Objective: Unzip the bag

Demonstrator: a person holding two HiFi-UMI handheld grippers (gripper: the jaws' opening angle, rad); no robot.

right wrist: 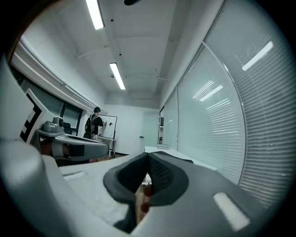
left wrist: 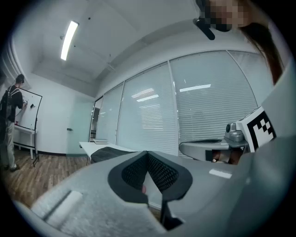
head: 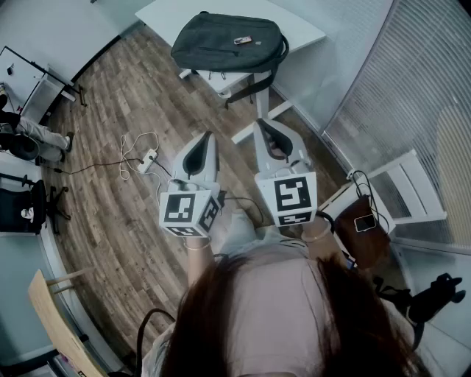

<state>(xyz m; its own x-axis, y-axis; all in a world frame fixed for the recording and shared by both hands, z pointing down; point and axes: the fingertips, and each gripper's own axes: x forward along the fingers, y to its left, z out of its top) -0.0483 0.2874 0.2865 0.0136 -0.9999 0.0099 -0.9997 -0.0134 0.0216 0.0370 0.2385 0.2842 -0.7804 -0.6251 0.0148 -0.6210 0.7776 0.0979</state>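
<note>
Both grippers were held level over the wood floor (head: 110, 213), side by side, w/ a gap between them. The left gripper (head: 207, 138) had its jaws clenched together, the dark ribbed pads (left wrist: 162, 173) meeting at the tips w/ nothing gripped. The right gripper (head: 262, 125) was the same: pads (right wrist: 161, 173) closed on each other, empty.

The bag (head: 227, 40), dark grey, lay flat on the white table (head: 294, 22) well ahead of both grippers, touched by neither. A small item (head: 243, 40) sat on top of it (too small to tell what). In the left gripper view the bag showed as a dark shape on the tabletop, beyond the jaws.

Elsewhere: a power strip (head: 147, 158) w/ cable on the floor left of the grippers, a white chair (head: 405, 191) at the right, and a person (left wrist: 9, 122) standing at a whiteboard (left wrist: 30, 118) across the room.
</note>
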